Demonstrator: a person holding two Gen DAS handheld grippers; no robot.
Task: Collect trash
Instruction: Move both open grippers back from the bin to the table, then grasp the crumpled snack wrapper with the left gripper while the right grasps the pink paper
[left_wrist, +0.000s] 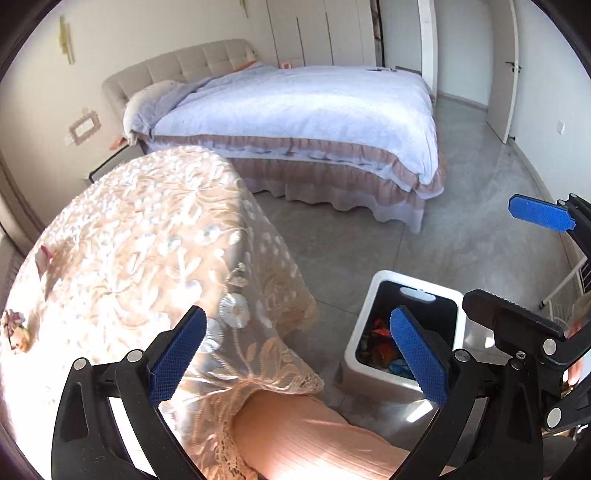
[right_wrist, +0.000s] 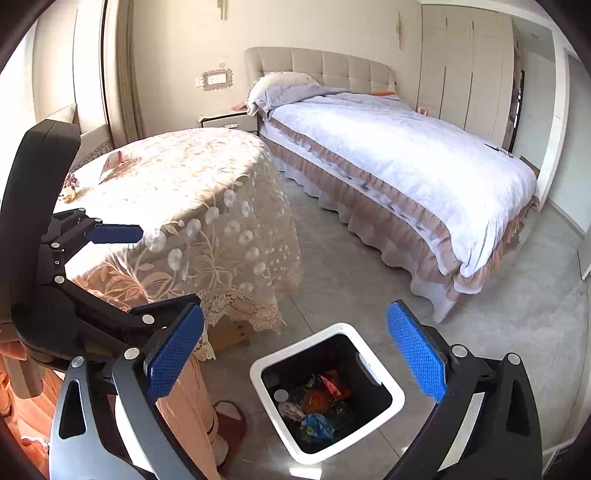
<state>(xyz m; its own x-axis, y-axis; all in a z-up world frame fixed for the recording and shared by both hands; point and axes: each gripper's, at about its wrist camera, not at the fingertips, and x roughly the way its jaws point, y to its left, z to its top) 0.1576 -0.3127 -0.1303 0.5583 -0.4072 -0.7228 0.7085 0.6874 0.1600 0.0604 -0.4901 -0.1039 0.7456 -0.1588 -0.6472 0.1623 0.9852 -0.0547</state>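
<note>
From the left wrist camera, the left gripper (left_wrist: 299, 354) hung with its two blue pads spread wide and nothing between them, one pad over the corner of the table and the other over the bin. One table (left_wrist: 122, 236) filled the left of that view under a lace cloth, and two small things lay near its far left edge: a pink scrap (left_wrist: 43, 255) and a crumpled bit (left_wrist: 13, 326), too washed out by sunlight to name. One white bin (left_wrist: 400, 328) stood on the grey floor (left_wrist: 443, 243) just beside the table, open at the top, with red, orange and blue wrappers (left_wrist: 384, 345) in the bottom. The right gripper (left_wrist: 532, 266) came in from the right edge above the bin, its pads apart. One bed (left_wrist: 314, 110) stood behind. Over to the right wrist camera: the right gripper (right_wrist: 295, 354) was also open wide and empty, hovering above the bin (right_wrist: 393, 400), which sat between its two pads. Inside was a heap of wrappers (right_wrist: 317, 404), too jumbled to count. The left gripper (right_wrist: 140, 273) reached in from the left, one pad over the table (right_wrist: 177, 177) and one lower by the cloth's hem, apart. The pink scrap (right_wrist: 110, 160) and the crumpled bit (right_wrist: 72, 188) were still on the tabletop, well apart from the bin. One dark red slipper (right_wrist: 231, 424) lay on the floor (right_wrist: 347, 273) near the bin, and the bed (right_wrist: 399, 158) ran along the right.
</note>
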